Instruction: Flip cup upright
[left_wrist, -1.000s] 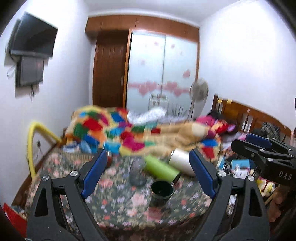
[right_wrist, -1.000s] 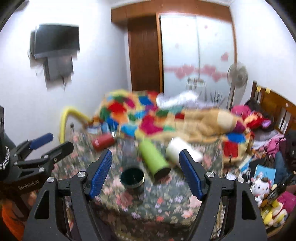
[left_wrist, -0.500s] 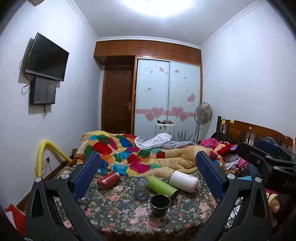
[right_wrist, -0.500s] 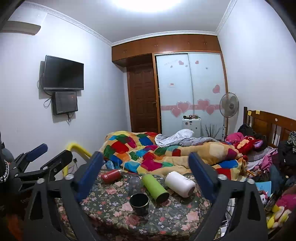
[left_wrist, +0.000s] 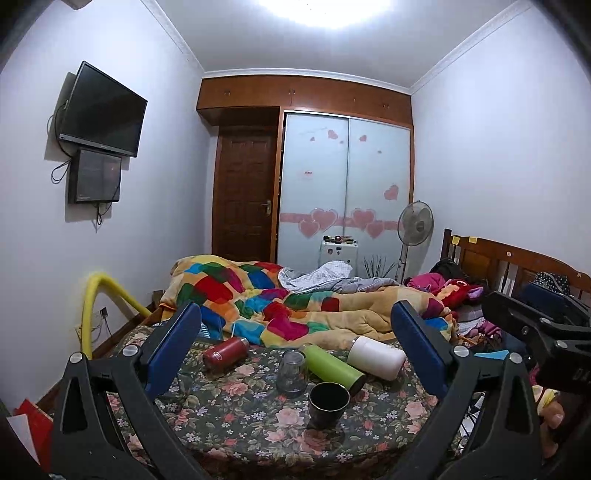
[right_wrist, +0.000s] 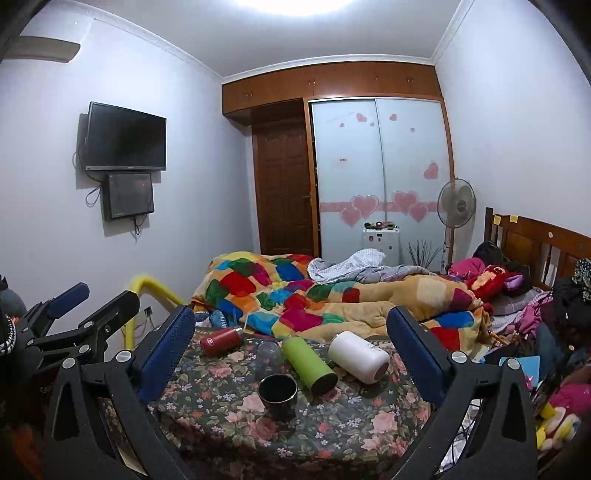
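Observation:
A dark cup (left_wrist: 328, 405) stands upright with its mouth up on the floral tablecloth (left_wrist: 236, 410); it also shows in the right wrist view (right_wrist: 277, 396). A clear glass (left_wrist: 291, 372) stands mouth down just behind it, also seen in the right wrist view (right_wrist: 268, 355). My left gripper (left_wrist: 295, 350) is open and empty, well back from the cups. My right gripper (right_wrist: 291, 349) is open and empty, also held back from the table.
A green bottle (left_wrist: 334, 365), a white bottle (left_wrist: 376, 357) and a red bottle (left_wrist: 225, 352) lie on their sides on the table. A bed with a patchwork blanket (left_wrist: 266, 295) lies behind. Toys and clutter (right_wrist: 554, 406) sit at the right.
Both grippers have pulled back and tilted up from the table, so the cups look smaller and lower in view. Both stay open. The objects on the table have not moved.

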